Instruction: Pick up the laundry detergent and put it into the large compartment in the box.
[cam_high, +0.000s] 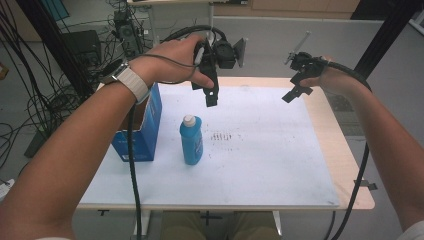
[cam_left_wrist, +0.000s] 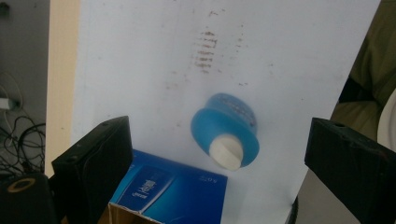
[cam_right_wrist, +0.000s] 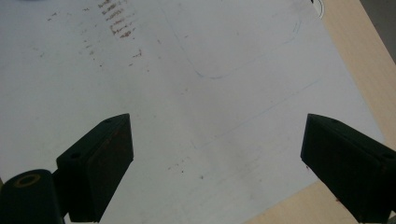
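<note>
A blue bottle (cam_high: 191, 140) with a white cap stands upright on the white sheet, just right of an open blue carton (cam_high: 142, 127). My left gripper (cam_high: 212, 94) hangs in the air above and behind the bottle, jaws pointing down. In the left gripper view the bottle (cam_left_wrist: 227, 128) and its white cap (cam_left_wrist: 225, 152) sit between the widely parted jaws, far below them, with the carton (cam_left_wrist: 163, 189) at the bottom edge. My right gripper (cam_high: 294, 91) is raised over the far right of the sheet. It is open, with nothing between its jaws.
A white sheet (cam_high: 260, 160) with brown smudges (cam_high: 222, 136) covers most of the wooden table (cam_high: 345, 155). In the right gripper view the bare sheet (cam_right_wrist: 196, 93) and the table's wooden edge (cam_right_wrist: 359, 51) lie below. Cables and equipment crowd the floor at the back left.
</note>
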